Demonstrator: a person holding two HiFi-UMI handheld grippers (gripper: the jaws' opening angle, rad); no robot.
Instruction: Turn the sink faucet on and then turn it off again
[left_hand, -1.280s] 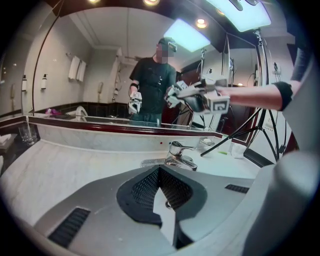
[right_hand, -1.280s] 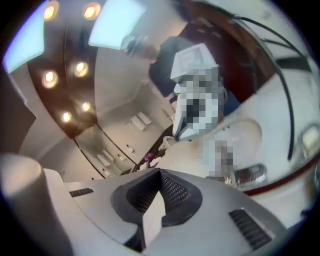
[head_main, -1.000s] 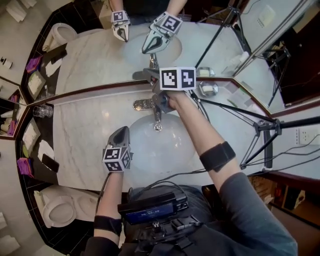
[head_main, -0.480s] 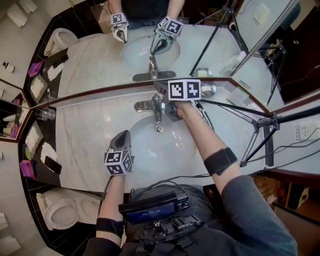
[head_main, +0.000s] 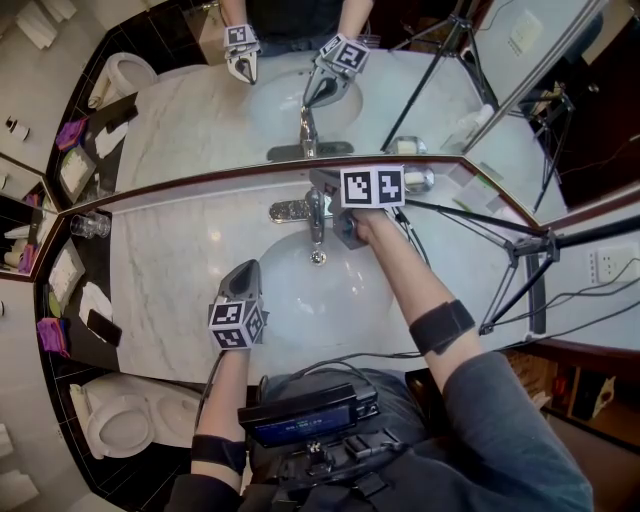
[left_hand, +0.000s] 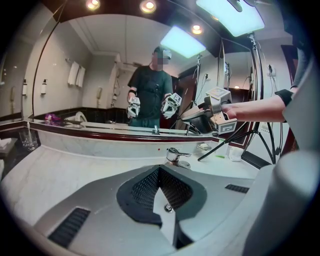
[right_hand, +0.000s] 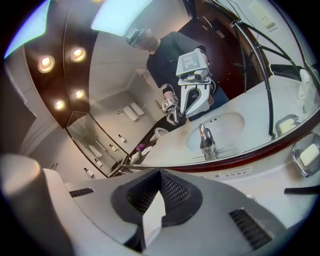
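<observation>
The chrome faucet (head_main: 308, 212) stands at the back of the white sink basin (head_main: 290, 305), its spout over the bowl; the left gripper view shows the faucet (left_hand: 176, 157) too. My right gripper (head_main: 324, 184) is shut and holds nothing. It hangs just right of and above the faucet, pointing at the mirror, so the right gripper view shows only the faucet's reflection (right_hand: 206, 142) past my right gripper (right_hand: 159, 176). Whether it touches the handle is hidden under its marker cube. My left gripper (head_main: 245, 266) is shut and empty over the counter at the basin's left rim, and its own view has my left gripper (left_hand: 160, 172) aimed at the faucet.
A mirror (head_main: 190, 110) runs along the back of the marble counter (head_main: 160, 280). A soap dish (head_main: 418, 180) sits right of the faucet, and a glass (head_main: 88, 226) stands at the far left. A black tripod (head_main: 525, 262) reaches over the right side. A toilet (head_main: 120, 420) is at the lower left.
My right gripper has come down and a little nearer the faucet, still shut. The left gripper has stayed where it was.
</observation>
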